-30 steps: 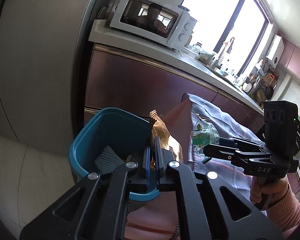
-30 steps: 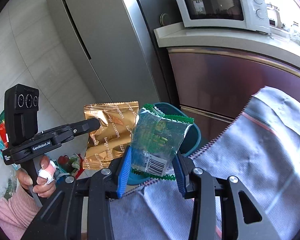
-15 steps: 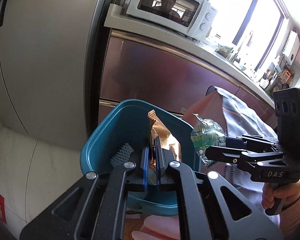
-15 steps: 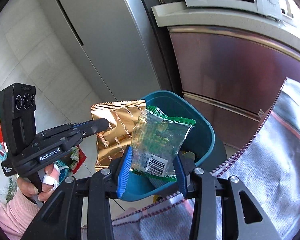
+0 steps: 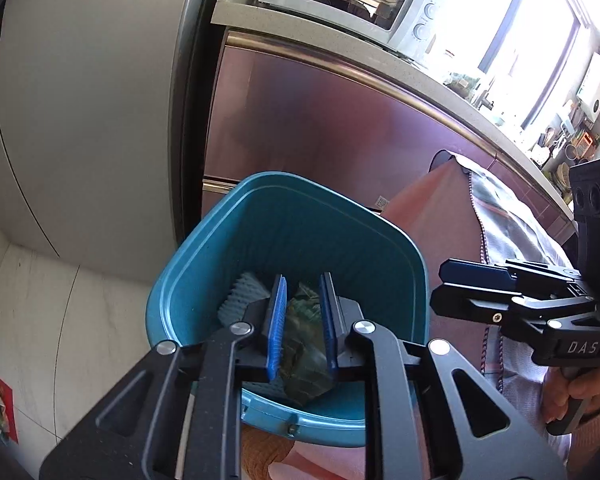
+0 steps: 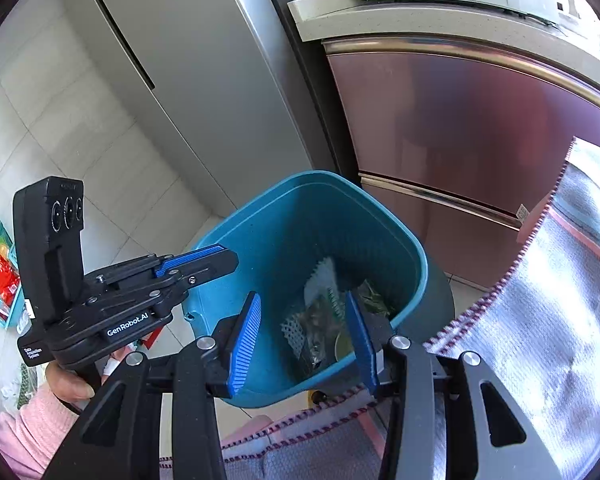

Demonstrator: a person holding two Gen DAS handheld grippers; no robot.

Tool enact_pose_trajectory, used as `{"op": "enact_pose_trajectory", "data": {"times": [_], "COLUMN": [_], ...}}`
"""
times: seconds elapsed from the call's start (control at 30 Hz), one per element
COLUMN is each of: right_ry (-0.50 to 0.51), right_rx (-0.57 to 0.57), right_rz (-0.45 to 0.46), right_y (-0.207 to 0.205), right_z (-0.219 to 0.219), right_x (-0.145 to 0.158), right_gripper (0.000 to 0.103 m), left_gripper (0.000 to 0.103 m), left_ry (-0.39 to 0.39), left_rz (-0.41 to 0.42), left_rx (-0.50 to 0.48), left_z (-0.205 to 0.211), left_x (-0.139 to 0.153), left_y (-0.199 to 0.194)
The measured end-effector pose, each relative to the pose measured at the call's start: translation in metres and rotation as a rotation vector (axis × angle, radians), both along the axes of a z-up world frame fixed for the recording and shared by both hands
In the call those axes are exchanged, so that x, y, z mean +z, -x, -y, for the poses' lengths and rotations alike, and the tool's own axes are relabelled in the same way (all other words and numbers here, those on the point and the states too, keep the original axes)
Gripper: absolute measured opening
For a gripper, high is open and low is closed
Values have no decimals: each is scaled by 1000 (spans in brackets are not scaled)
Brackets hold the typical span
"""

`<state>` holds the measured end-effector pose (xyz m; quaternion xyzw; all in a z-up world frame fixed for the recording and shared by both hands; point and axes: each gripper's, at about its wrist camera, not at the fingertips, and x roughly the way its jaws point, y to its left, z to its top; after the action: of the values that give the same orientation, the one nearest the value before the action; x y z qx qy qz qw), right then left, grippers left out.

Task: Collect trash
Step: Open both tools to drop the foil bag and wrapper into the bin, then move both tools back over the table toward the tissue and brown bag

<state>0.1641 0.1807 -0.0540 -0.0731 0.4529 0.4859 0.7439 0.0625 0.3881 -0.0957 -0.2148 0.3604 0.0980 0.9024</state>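
Both wrappers gone from the grippers since a second ago: gold bag and green packet now lie in the bin (image 5: 220,248) with the other wrappers (image 6: 320,320). Left gripper (image 5: 302,320) hangs over the bin mouth, jaws just been opening, slightly parted, nothing between the pads. Right gripper (image 6: 306,344) above the bin's near rim, jaws moderately apart, also empty. Both tilt down into the bin, likely so drops land inside. More litter (image 6: 2,272) on the floor left of the bin, probably next.

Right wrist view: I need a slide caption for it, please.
Both grippers, right and left, open and empty over the teal bin, wrappers lying inside.
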Motion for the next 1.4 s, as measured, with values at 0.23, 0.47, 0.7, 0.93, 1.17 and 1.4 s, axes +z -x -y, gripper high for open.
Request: {"op": "enact_pose_trajectory", "data": {"times": [0.23,0.47,0.7,0.93,1.17,1.4], "right_ry": [-41,-112,-187,-227,-232,-226], "right_rx": [-18,-42,-112,-247,-425,-608], "right_rz": [4,39,102,126,135,135], "right_y": [5,20,45,60,75,86], "right_z": [22,56,117,199,287,368], "right_x": [5,26,51,57,51,36], "right_gripper": [41,42,46,47,47,47], "left_gripper": [23,40,51,53,53,53], "left_ry": [-10,-41,-75,-54,-30,-28], "left_rz": [57,161,257,273,245,216], "left_rx": [-23,-81,-228,-403,-565,-711], "left_z": [14,47,103,174,251,321], "left_x": [15,47,73,78,70,62], "left_y": [10,23,31,20,11,-1]}}
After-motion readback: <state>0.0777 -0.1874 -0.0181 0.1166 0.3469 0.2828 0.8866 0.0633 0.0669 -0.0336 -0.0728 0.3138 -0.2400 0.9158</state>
